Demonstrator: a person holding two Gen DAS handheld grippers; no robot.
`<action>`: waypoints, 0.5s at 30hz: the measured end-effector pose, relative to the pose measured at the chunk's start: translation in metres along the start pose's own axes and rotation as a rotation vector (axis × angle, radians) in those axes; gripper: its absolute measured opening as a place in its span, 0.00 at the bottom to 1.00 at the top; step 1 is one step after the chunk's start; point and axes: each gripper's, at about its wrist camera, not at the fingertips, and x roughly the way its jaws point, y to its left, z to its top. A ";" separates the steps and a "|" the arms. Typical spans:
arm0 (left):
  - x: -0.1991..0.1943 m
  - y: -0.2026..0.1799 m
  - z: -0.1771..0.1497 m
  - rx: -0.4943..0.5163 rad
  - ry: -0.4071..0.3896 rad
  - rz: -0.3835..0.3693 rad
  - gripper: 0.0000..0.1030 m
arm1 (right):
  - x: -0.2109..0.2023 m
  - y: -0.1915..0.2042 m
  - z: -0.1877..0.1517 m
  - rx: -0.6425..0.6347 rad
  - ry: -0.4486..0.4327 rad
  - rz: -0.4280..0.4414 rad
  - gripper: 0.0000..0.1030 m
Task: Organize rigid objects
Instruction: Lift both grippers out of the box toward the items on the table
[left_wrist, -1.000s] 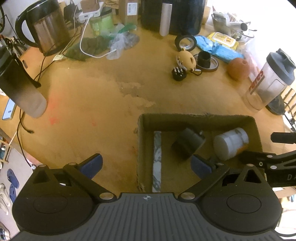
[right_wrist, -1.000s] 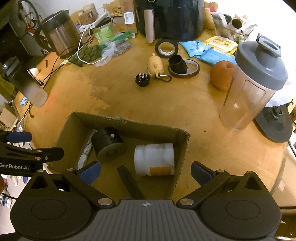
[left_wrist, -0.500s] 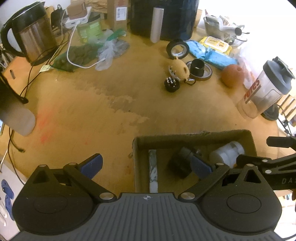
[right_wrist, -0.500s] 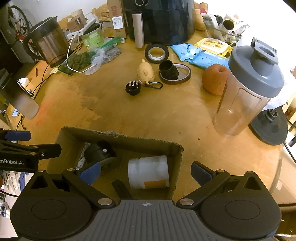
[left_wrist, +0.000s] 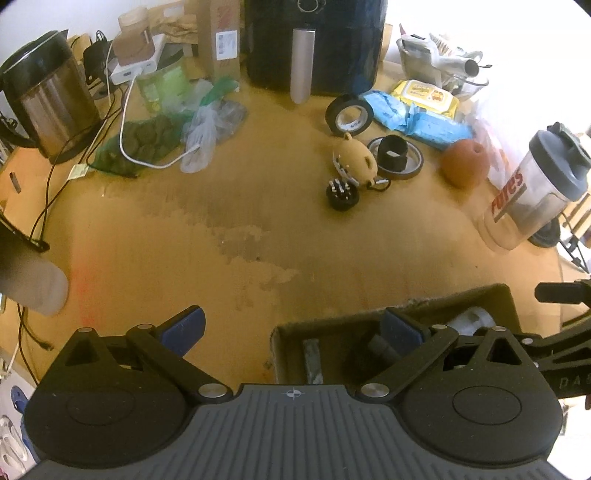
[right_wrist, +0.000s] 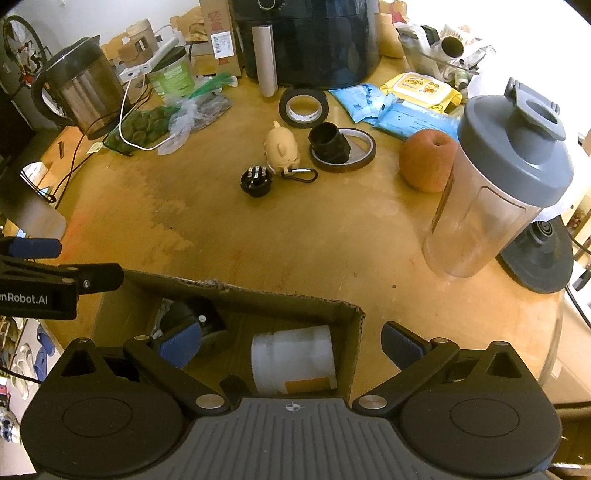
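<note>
A cardboard box (right_wrist: 258, 295) (left_wrist: 424, 308) sits at the near edge of the wooden table. In it lie a white jar (right_wrist: 293, 358), a black wheel-like part (right_wrist: 199, 317) and a grey strip (left_wrist: 312, 356). My left gripper (left_wrist: 293, 326) is open and empty, over the box's left wall. My right gripper (right_wrist: 290, 341) is open and empty, over the box's right wall. Farther out on the table are a black round plug (right_wrist: 256, 181) (left_wrist: 342, 192), a beige pig figure (right_wrist: 281, 147) (left_wrist: 356, 158), a black cup on a lid (right_wrist: 329, 143) and a tape roll (right_wrist: 303, 107).
A shaker bottle (right_wrist: 495, 188) and an orange ball (right_wrist: 426, 160) stand at the right. A kettle (right_wrist: 83, 88), cables, bags and a black appliance (right_wrist: 306, 37) line the back. A grey tumbler (left_wrist: 29, 280) stands at the left edge.
Both grippers have pulled back toward me and risen; the box now sits lower and closer in both views. Nothing was taken hold of.
</note>
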 end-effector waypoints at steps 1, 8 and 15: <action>0.001 0.000 0.002 0.002 -0.001 -0.003 1.00 | 0.001 0.000 0.001 0.001 0.001 -0.001 1.00; 0.008 0.002 0.014 0.015 -0.001 -0.028 1.00 | 0.006 -0.001 0.005 0.011 0.008 -0.012 1.00; 0.017 0.003 0.024 0.033 0.005 -0.039 1.00 | 0.011 -0.005 0.009 0.034 0.017 -0.028 1.00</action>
